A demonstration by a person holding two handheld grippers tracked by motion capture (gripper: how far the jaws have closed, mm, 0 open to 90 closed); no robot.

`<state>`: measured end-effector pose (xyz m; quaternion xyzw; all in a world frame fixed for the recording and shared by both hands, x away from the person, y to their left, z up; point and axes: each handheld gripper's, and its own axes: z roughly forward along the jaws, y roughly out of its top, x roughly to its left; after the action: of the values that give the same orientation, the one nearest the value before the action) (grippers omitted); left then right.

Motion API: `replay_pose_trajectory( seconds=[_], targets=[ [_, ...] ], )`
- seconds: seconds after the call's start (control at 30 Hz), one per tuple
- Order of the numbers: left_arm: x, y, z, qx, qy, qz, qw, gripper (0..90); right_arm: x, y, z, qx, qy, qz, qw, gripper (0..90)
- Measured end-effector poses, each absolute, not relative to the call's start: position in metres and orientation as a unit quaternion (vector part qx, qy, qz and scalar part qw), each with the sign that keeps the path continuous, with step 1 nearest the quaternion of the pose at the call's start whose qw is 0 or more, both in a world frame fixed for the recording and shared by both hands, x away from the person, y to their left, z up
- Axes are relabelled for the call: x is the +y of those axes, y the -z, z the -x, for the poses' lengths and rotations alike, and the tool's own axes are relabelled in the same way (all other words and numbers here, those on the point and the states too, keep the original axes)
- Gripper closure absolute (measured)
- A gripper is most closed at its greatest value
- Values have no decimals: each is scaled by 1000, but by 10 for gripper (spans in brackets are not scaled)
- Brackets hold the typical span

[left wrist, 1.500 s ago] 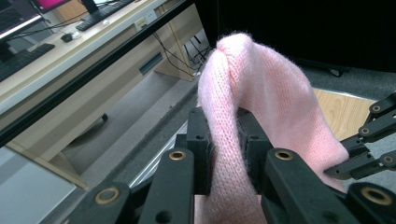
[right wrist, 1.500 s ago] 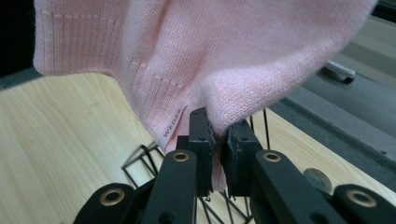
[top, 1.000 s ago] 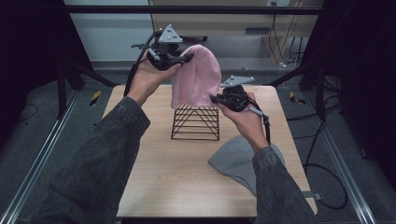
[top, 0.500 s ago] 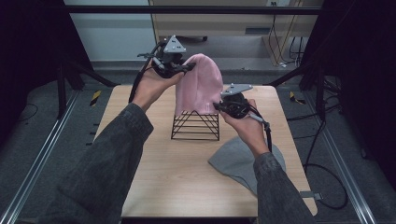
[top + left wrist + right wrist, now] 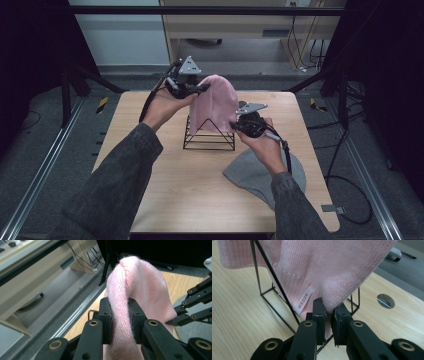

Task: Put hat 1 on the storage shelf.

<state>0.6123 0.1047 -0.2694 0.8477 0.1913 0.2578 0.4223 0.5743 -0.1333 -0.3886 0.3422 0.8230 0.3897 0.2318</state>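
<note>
A pink knitted hat (image 5: pixel 217 105) hangs over a black wire pyramid stand (image 5: pixel 209 136) at the middle of the wooden table (image 5: pixel 165 195). My left gripper (image 5: pixel 202 88) is shut on the hat's upper left edge; in the left gripper view the pink hat (image 5: pixel 136 290) bulges between my pads (image 5: pixel 107 315). My right gripper (image 5: pixel 236 126) is shut on the hat's lower right hem. In the right gripper view the pink hat (image 5: pixel 329 267), with a small white label (image 5: pixel 304 300), drapes over the black wire stand (image 5: pixel 272 275), and my right gripper (image 5: pixel 329 315) pinches the hem.
A grey knitted hat (image 5: pixel 255 175) lies flat on the table's right front part, under my right forearm. A wooden cabinet (image 5: pixel 235 22) stands beyond the table's far edge. Black frame legs and cables stand on the floor to both sides.
Both grippers have come down with the pink hat, so it sits lower over the wire stand than before.
</note>
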Motion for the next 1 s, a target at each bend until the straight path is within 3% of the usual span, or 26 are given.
replay_pose_trajectory(
  seconds=[0.1,0.4,1.0],
  targets=[
    [105,277,-610,199,-246,-846,430,765,-131,393,-574,826,-385,-342,228,804],
    [99,287,-603,197,-235,-851,426,773,-141,390,-565,827,-372,-360,221,580],
    [116,320,-596,224,-208,-850,430,765,-190,395,-536,815,-357,-389,238,498]
  ],
)
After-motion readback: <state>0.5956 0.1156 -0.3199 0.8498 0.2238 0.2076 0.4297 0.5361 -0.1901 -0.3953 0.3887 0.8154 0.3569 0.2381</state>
